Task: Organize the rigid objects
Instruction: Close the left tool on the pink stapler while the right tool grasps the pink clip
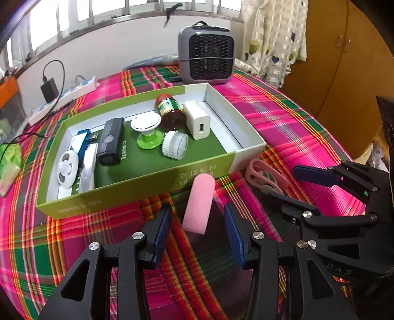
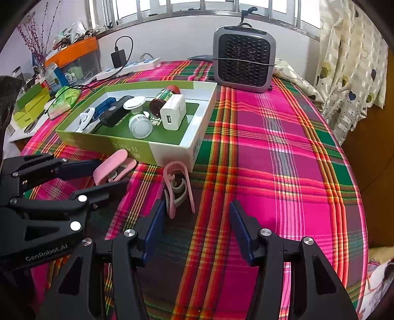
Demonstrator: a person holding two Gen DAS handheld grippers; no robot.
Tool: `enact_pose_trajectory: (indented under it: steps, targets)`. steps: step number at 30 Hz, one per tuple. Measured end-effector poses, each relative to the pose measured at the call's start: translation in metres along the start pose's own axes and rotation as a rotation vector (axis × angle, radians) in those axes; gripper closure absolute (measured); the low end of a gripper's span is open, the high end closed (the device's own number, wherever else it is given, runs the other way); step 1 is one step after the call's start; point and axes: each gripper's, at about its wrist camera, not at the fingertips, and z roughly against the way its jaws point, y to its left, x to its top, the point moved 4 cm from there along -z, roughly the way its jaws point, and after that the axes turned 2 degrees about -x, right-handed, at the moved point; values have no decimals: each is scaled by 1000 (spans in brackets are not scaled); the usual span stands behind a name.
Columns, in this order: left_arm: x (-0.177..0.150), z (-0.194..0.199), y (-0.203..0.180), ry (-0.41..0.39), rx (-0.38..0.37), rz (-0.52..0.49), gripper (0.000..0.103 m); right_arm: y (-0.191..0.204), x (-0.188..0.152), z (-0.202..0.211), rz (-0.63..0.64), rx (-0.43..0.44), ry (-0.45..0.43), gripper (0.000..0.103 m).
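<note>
Left claw [image 1: 197,229] agape, level, straddling pink clip [image 1: 199,203].

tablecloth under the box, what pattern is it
The tablecloth is a bright plaid: hot pink with green, orange-red and white stripes. The right wrist view shows it best.

**Bright window, plaid table**

A plaid cloth [image 2: 283,137] covers the table ahead of the jaws. Beyond it runs a white wall [image 2: 172,41] under a barred window [image 2: 197,7] full of daylight. Far right of the jaws hang a patterned curtain [image 2: 349,69] and a wooden cupboard [image 1: 344,61]
</note>
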Motion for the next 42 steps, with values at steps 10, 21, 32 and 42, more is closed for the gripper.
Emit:
enact_pose_trajectory:
  steps: [10,21,32,42]
  targets:
    - [4,-7,2,2,14,13,60,3,4,-5,32,-9,1,49]
    - [4,-7,4,-13,36,10,60,3,5,-6,40,-9,0,49]
    - [1,-3,7,-27,24,32,77,8,5,-3,59,6,-8,67]
    - [-2,-1,6,-30,16,36,84,9,2,-1,61,16,-11,77]
